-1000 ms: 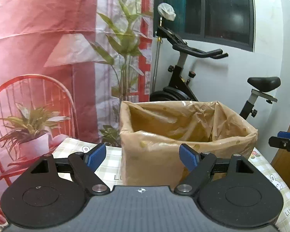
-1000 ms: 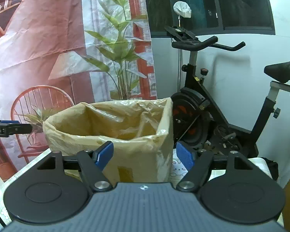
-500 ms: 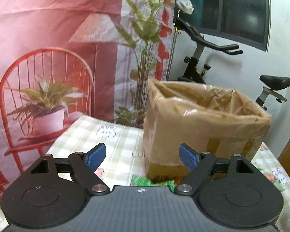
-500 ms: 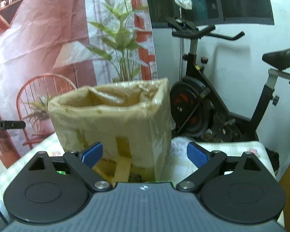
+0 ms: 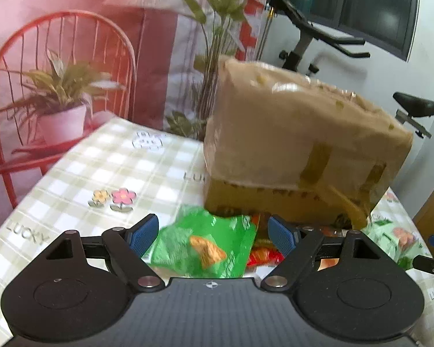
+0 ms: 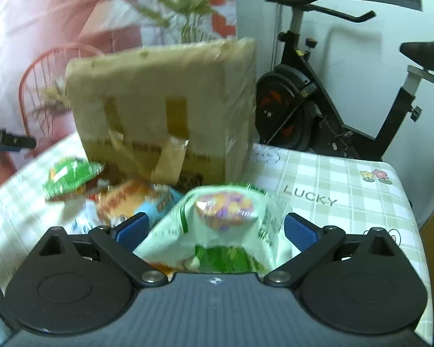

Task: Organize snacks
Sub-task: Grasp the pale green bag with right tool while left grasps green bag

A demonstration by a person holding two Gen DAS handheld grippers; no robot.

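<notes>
A cardboard box [image 5: 298, 150] lined with a brown plastic bag stands on a table covered by a green-and-white checked cloth [image 5: 81, 173], and a loose heap of snack packets lies on the cloth against the box's near side. The left gripper [image 5: 211, 234] hangs over a bright green snack bag [image 5: 205, 245] with an orange chip picture; its blue-padded fingers [image 5: 143, 232] stand apart on either side of the bag without pressing it, so it is released and holds nothing. Just right of that bag a red packet [image 5: 264, 256] peeks out. The right gripper [image 6: 215, 228] is spread wide, its jaws having just been opening, with a pale green snack bag [image 6: 225, 219] lying between the pads and untouched by them. Left of this bag, in the right wrist view, sit an orange-and-blue packet [image 6: 141, 199] and a smaller green packet [image 6: 71, 177], both near the foot of the box. Behind the table stand an exercise bike [image 6: 312, 92] and a printed backdrop [image 5: 72, 57] showing a red chair and potted plants
</notes>
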